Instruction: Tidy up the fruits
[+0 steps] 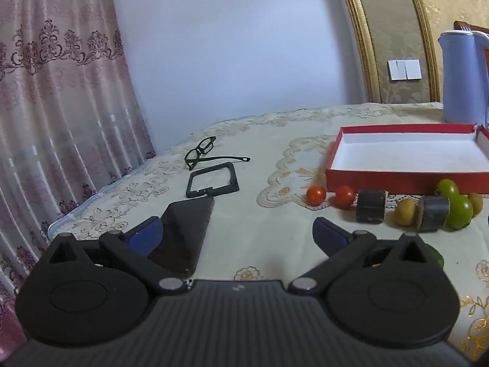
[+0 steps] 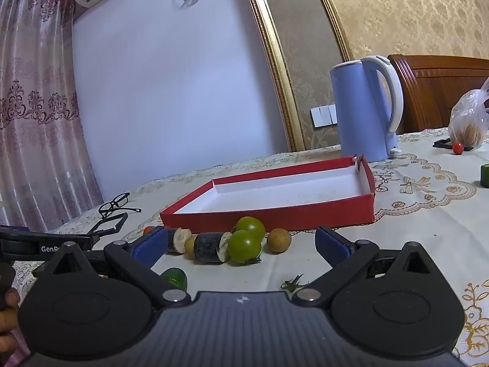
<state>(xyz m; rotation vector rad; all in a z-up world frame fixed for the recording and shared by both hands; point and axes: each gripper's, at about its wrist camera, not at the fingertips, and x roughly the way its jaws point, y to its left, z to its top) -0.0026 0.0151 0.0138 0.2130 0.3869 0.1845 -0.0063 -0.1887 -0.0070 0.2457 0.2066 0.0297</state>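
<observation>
A shallow red box (image 2: 275,214) with a white inside stands empty on the table; it also shows in the left wrist view (image 1: 406,177). In front of it lie two red tomatoes (image 1: 316,195), two dark cane pieces (image 2: 211,247), two green tomatoes (image 2: 245,246) and brown longans (image 2: 278,240). My right gripper (image 2: 241,244) is open, low over the table, with these fruits just ahead between its fingers. My left gripper (image 1: 237,235) is open and empty, left of the fruit row.
A blue kettle (image 2: 363,110) stands behind the box. Black glasses (image 1: 201,151), a black frame (image 1: 212,180) and a dark case (image 1: 183,235) lie at the left. A plastic bag (image 2: 467,122), a red tomato (image 2: 457,147) and a green piece (image 2: 484,176) sit far right. A green fruit (image 2: 174,277) lies near.
</observation>
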